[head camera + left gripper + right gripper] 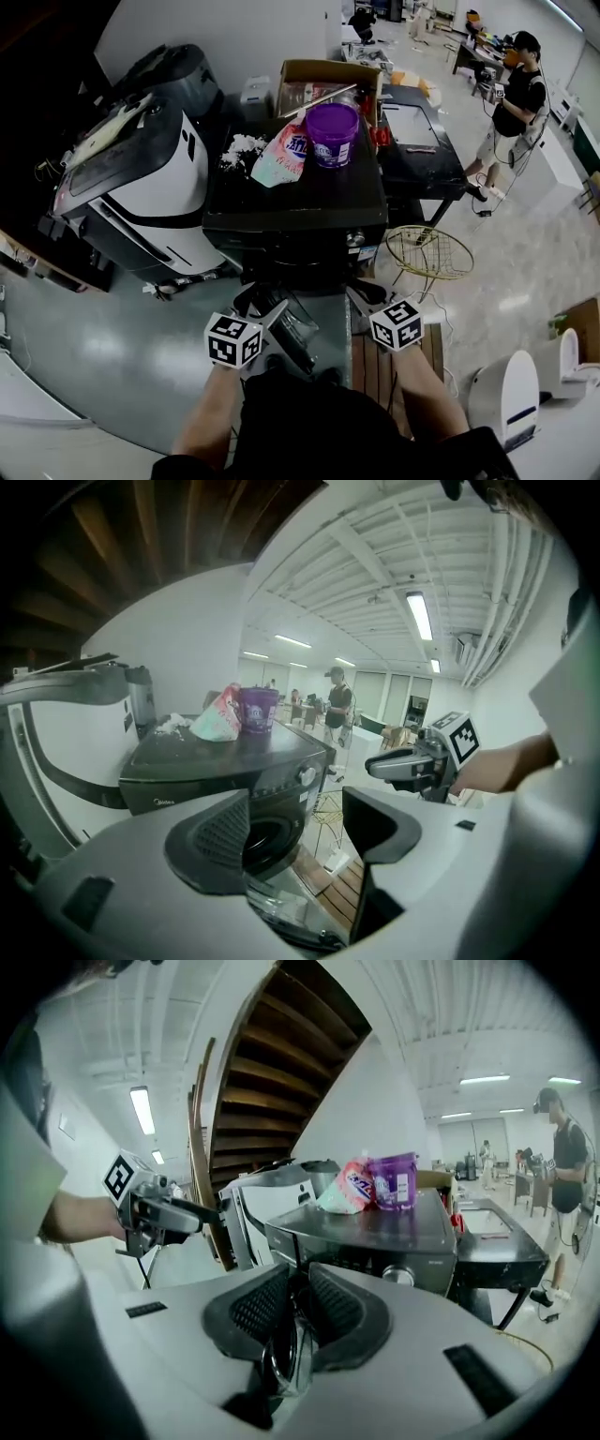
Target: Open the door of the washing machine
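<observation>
While the left gripper [295, 817] gapes empty and the right gripper [298, 1290] is closing on nothing, the washing machine [291, 202]'s unheld door [302, 330] may swing shut.

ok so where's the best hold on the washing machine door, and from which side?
Take the washing machine door by its outer ring at the free edge, not the clear bulging window. The bulge is smooth and rounded, while the ring is a narrow band that jaws can straddle. The door looks swung out from the drum opening, so come from the front, edge-on.
</observation>
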Available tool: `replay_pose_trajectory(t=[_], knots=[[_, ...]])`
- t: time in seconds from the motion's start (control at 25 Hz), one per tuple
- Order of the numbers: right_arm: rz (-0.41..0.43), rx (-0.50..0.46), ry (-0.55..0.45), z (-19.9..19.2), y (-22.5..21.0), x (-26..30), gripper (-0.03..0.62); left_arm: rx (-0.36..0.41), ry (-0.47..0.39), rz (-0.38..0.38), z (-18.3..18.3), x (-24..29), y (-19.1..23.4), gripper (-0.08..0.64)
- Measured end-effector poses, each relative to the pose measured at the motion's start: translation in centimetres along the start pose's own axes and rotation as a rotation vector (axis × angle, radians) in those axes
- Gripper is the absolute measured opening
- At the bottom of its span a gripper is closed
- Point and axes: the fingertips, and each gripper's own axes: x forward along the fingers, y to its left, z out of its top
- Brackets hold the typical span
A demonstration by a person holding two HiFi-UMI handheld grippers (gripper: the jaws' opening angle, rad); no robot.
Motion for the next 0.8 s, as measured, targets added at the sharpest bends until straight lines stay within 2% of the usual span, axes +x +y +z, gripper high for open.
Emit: replay_pose_trajectory(t=[0.24, 0.4, 0.6, 0.8], knots=[[-0.009, -0.113, -0.091, 5.0, 1.5, -2.7, 0.020, -0.008, -0.083, 0.022, 2.2, -2.4, 0.1, 0.317], [-0.043, -0.136, -0.186, 9.1, 1.6, -3.9, 0.017, 0.046, -0.146, 0.047, 5.2, -3.7, 2.1, 0.311], [-0.062, -0.160, -0.297, 15.0, 2.9, -4.2, 0.017, 0.056, -0.230, 0.084, 9.0, -5.7, 5.9, 0.286], [-0.088, -0.172, -0.360, 18.5, 3.6, -3.8, 0.016, 0.081, -0.298, 0.118, 11.9, -7.3, 9.0, 0.256]])
